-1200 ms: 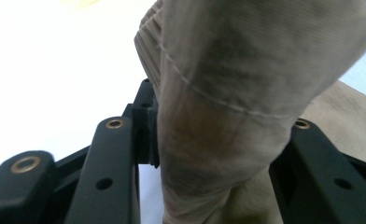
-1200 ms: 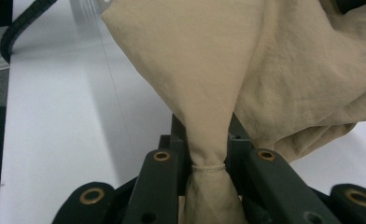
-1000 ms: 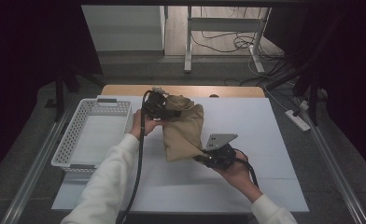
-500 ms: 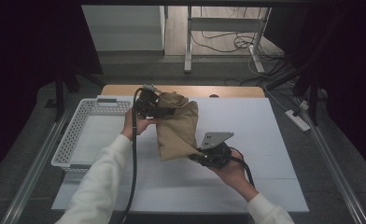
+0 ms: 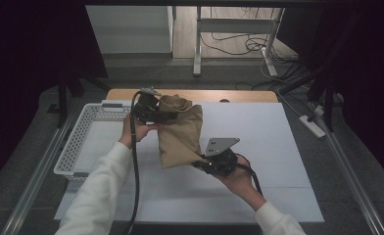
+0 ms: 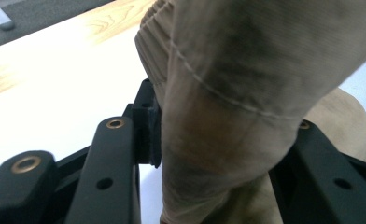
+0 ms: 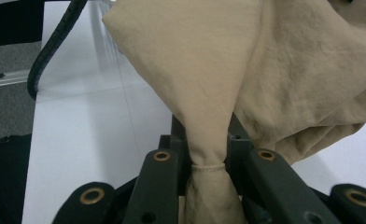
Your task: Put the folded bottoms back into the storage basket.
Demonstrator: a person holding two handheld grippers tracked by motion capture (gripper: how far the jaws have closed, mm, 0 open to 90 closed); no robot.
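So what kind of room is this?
Probably a lab or test room, not a home: a white work table with a dark surround, loose cables on the floor, and a power strip beside the table.

Wooden table (image 5: 239,95), light-toned, largely covered by a white sheet (image 5: 278,147) reaching its near edge; strip of bare wood exposed along the far side. White perforated basket (image 5: 75,147) resting at the left end, partly over the table's left edge. Tan cloth (image 5: 180,134) held above the sheet; contact with it not discernible.
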